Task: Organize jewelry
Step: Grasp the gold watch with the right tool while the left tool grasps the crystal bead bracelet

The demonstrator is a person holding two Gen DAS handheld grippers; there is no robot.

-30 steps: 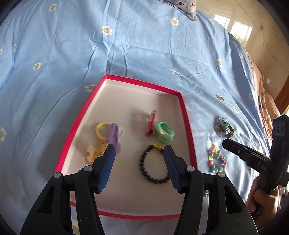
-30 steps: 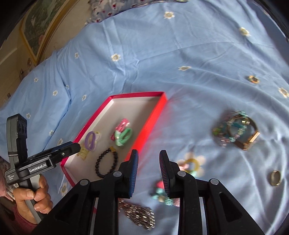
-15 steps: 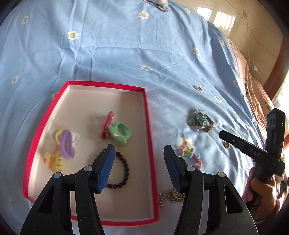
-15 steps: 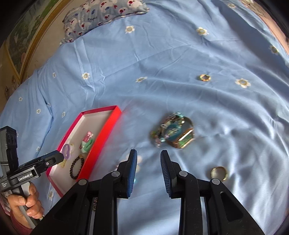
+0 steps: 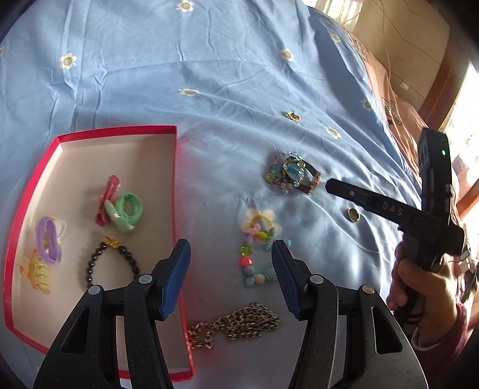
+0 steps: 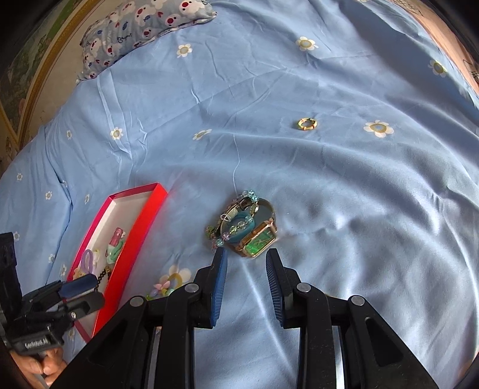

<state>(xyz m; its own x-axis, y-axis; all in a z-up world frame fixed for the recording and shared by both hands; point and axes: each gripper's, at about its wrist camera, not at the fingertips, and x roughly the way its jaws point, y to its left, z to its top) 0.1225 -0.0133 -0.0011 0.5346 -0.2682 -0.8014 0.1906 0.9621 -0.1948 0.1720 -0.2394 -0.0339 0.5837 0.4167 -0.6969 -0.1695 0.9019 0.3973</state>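
A red-rimmed tray [image 5: 116, 131] lies on the blue bedsheet, holding hair ties [image 5: 127, 211], a pink clip, a yellow claw clip and a black bead bracelet [image 5: 111, 263]. My left gripper [image 5: 230, 250] hangs open over the sheet just right of the tray. A colourful bead bracelet [image 5: 254, 254] lies near its right fingertip, untouched, and a metal chain [image 5: 236, 324] lies below it. My right gripper [image 6: 245, 258] is open and empty. A gold watch tangled with a glass-bead bracelet [image 6: 257, 239] lies just beyond its tips. The tray [image 6: 140, 227] shows at its left.
A gold band ring [image 5: 353, 214] lies right of the watch pile [image 5: 292, 173], under the right gripper [image 5: 329, 185]. A small gold hoop [image 6: 307, 123] lies farther up the sheet. A patterned pillow [image 6: 143, 27] sits at the bed's head. A hand [image 5: 419, 284] holds the right tool.
My left gripper has slid right, from over the tray's black bracelet to the sheet beside the colourful bracelet. My right gripper has swung from near the tray edge toward the watch.
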